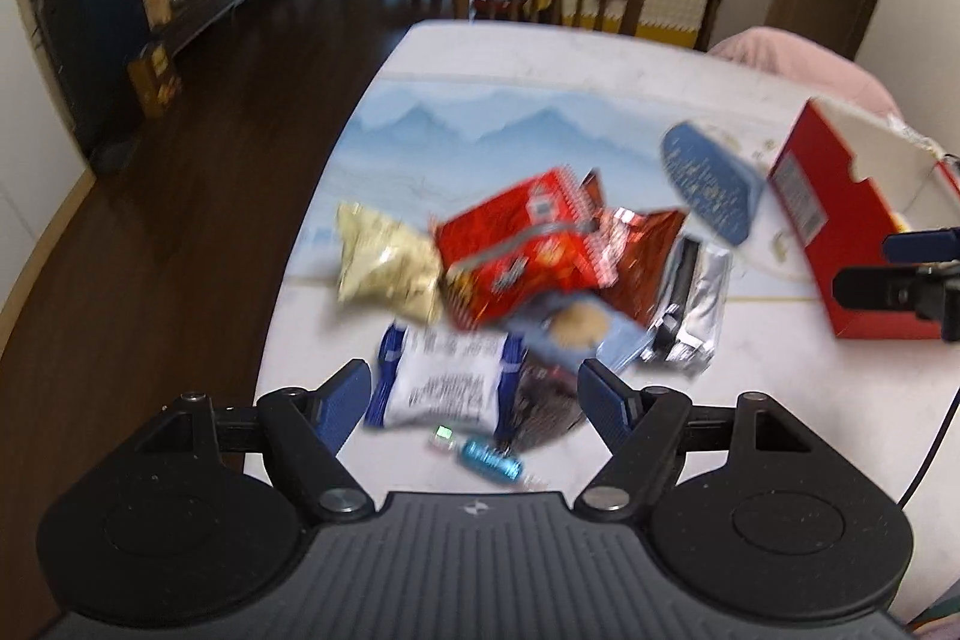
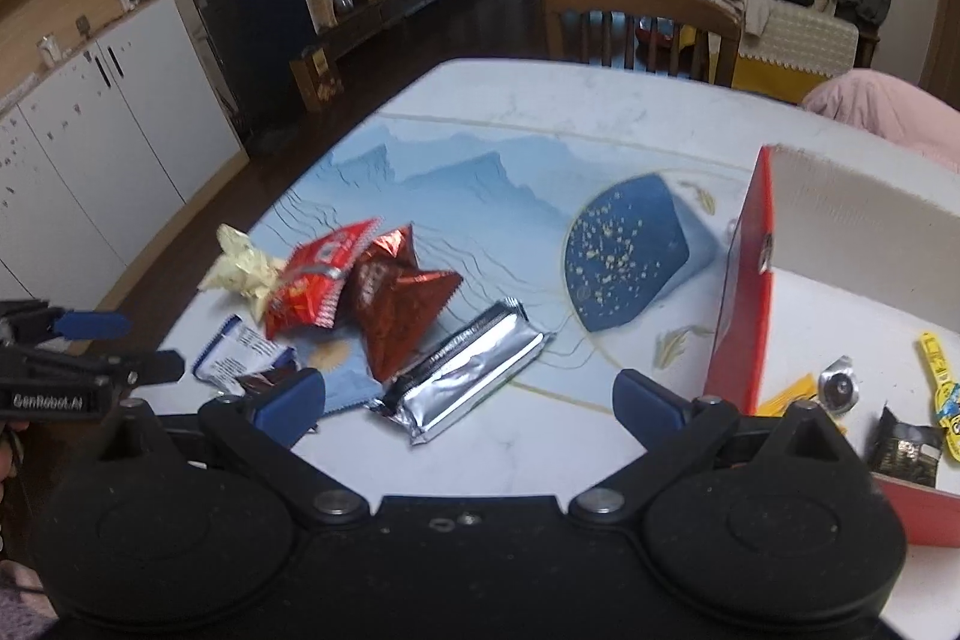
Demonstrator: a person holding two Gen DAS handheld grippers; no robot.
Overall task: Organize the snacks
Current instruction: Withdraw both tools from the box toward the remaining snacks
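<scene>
Red box (image 2: 741, 292) — silver wrapper (image 2: 462, 370), red snack bag (image 2: 312, 280), blue-white packet (image 1: 444, 379).

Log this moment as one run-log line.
left gripper: open, empty | right gripper: open, empty | snack pile: on table | red box: partly filled

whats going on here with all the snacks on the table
A person holds a claw in each hand over a pile of snack packets on the table. Both the left claw and right claw are open and empty. A red box on the right already holds a few items.
</scene>
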